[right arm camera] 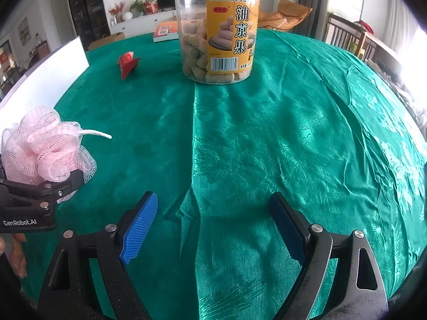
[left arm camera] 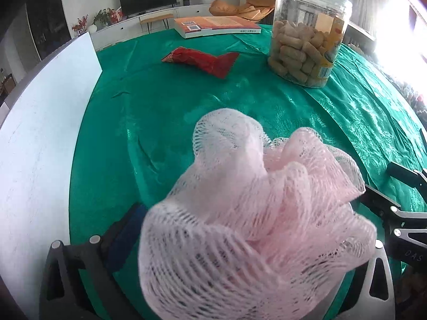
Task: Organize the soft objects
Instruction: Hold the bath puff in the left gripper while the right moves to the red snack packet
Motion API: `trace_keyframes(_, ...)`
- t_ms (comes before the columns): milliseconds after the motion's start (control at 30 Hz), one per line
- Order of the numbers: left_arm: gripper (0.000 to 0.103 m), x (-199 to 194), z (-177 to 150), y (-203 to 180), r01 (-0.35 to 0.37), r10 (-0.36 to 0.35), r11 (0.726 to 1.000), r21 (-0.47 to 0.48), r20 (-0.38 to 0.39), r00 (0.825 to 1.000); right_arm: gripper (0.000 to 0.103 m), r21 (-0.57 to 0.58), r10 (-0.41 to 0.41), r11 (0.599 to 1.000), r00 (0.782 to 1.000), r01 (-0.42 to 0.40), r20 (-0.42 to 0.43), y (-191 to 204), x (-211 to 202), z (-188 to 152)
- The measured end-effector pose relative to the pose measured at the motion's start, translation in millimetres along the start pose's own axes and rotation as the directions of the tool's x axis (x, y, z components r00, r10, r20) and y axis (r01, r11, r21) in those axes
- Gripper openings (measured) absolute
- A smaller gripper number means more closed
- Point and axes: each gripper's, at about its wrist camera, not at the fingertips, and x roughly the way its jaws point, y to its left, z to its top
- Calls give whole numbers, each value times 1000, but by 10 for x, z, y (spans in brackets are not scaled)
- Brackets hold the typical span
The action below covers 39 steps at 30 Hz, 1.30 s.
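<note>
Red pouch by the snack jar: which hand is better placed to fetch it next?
Probably the right. The right tool is open and empty over bare green cloth; the left tool has the pink bath sponge between its open jaws. The red pouch lies apart from both.

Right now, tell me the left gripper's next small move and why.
Probably draw the left gripper straight back off the pink mesh pouf. Its jaws stand wide apart and the pouf sits loose between them on the green tablecloth, so it looks released. Then the red pouch near the snack jar could come next.
</note>
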Motion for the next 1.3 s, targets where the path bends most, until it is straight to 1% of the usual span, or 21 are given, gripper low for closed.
trace_keyframes(67, 103, -1, -1, 2, 5, -5, 1000, 6, 15, 1000, 88, -1, -1, 1000, 1000, 1, 0, -5, 1, 0)
trace_keyframes(300, 103, -4, -6, 0, 1, -1, 1000, 3, 25, 1000, 89, -1, -2, 1000, 1000, 2, 1, -3, 2, -1)
trace_keyframes(533, 103, 0, 17, 22, 8, -9, 1000, 17, 8, 1000, 89, -2, -2, 1000, 1000, 2, 1, -9, 2, -2)
trace_keyframes(700, 103, -8, 6, 161, 2, -2, 1000, -7, 12, 1000, 89, -2, -1, 1000, 1000, 1, 1, -4, 5, -4)
trace_keyframes(900, 103, 3, 6, 156, -10, 10, 1000, -14, 24, 1000, 91, -5, -1, 1000, 1000, 1, 1, 0, 12, 8)
trace_keyframes(1100, 103, 10, 2, 148, -13, 13, 1000, -18, 28, 1000, 90, 3, 0, 1000, 1000, 0, -6, -16, 3, 25)
trace_keyframes(1133, 103, 10, 0, 147, -13, 13, 1000, -18, 29, 999, 90, 19, 2, 1000, 1000, -2, 4, -46, -23, 32)
trace_keyframes(1200, 103, 8, -1, 149, -13, 14, 1000, -18, 29, 999, 90, 60, 27, 998, 998, -30, 58, -133, -136, 97)
trace_keyframes(1233, 103, 8, -2, 149, -13, 13, 1000, -18, 29, 999, 90, 59, 64, 996, 993, -70, 98, -152, -212, 179)
trace_keyframes(1300, 103, 8, -2, 148, -13, 13, 1000, -18, 29, 999, 90, 18, 91, 995, 988, -94, 128, -89, -269, 396)
